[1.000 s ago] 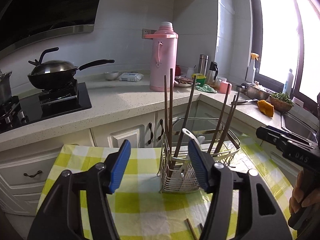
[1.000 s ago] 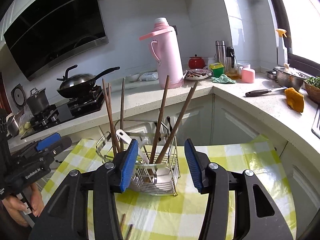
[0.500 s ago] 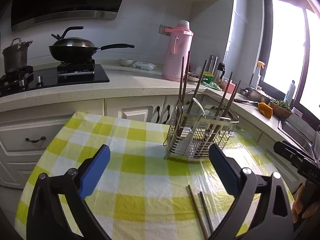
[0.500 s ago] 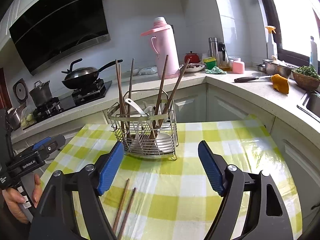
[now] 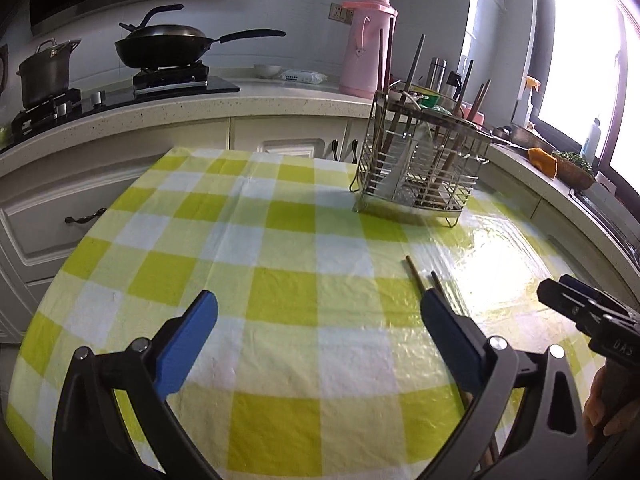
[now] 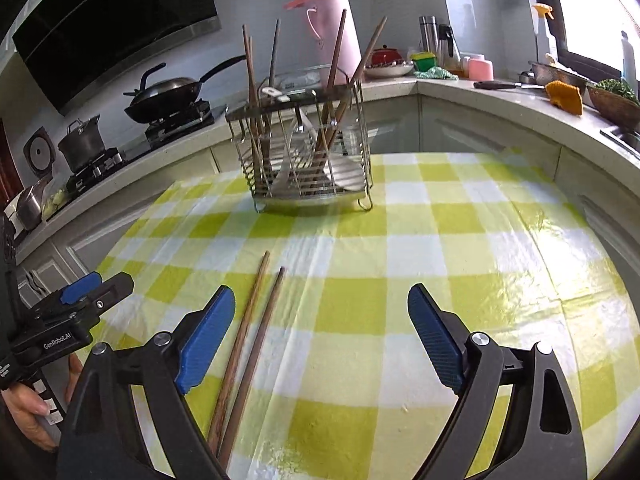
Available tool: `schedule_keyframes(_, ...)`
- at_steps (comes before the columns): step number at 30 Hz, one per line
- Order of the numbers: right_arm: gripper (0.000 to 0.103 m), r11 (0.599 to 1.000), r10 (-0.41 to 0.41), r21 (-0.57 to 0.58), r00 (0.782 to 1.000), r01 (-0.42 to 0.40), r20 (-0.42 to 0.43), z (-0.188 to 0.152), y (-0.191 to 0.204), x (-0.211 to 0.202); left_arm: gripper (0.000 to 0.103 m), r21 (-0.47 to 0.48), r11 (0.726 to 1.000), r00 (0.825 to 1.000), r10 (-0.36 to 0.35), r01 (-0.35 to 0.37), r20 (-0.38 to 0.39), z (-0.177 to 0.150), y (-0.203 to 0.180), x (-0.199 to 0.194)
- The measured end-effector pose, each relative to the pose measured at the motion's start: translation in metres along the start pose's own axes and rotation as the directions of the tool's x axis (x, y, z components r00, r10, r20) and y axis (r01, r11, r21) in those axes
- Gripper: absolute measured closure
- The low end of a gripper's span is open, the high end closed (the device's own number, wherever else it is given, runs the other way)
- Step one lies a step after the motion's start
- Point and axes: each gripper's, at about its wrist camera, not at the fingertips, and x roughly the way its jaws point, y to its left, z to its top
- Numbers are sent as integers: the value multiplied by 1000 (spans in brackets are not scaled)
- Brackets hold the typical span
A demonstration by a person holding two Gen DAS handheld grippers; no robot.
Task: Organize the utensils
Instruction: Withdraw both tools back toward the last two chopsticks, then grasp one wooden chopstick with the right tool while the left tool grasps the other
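Observation:
A wire utensil rack [image 6: 308, 152] stands on the checked tablecloth [image 6: 440, 240], holding several brown chopsticks and a white spoon; it also shows in the left wrist view [image 5: 420, 168]. Two loose brown chopsticks [image 6: 252, 332] lie on the cloth near me, just inside my right gripper's left finger; their tips show in the left wrist view [image 5: 416, 276] by the right finger. My right gripper [image 6: 322, 336] is open and empty, low over the cloth. My left gripper [image 5: 318, 340] is open and empty. Each gripper shows at the edge of the other's view.
A kitchen counter [image 5: 240, 100] wraps around behind the table, with a wok [image 5: 164, 46], a pot [image 5: 44, 72], a pink thermos [image 5: 368, 40] and small bottles. A knife [image 6: 504, 85] and orange cloth [image 6: 564, 96] lie on the right counter by the window.
Both grippers have pulled back from the rack and dropped lower over the cloth, and their jaws have opened wider. The two loose chopsticks now lie close in front of them.

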Motion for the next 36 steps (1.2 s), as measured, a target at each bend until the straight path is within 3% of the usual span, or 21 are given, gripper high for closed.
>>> schedule_keyframes(15, 21, 997, -52, -54, 992, 46, -111, -19, 18, 41, 5, 3, 1000, 999, 31, -31, -34, -13, 9, -3)
schedule_keyframes(31, 65, 995, -55, -87, 980, 39, -189, -4, 38, 78, 5, -70, 997, 998, 38, -41, -40, -5, 37, 3)
schedule_keyframes(36, 74, 990, -84, -132, 974, 57, -212, -5, 51, 87, 5, -74, 997, 998, 35, -38, -47, -5, 38, 4)
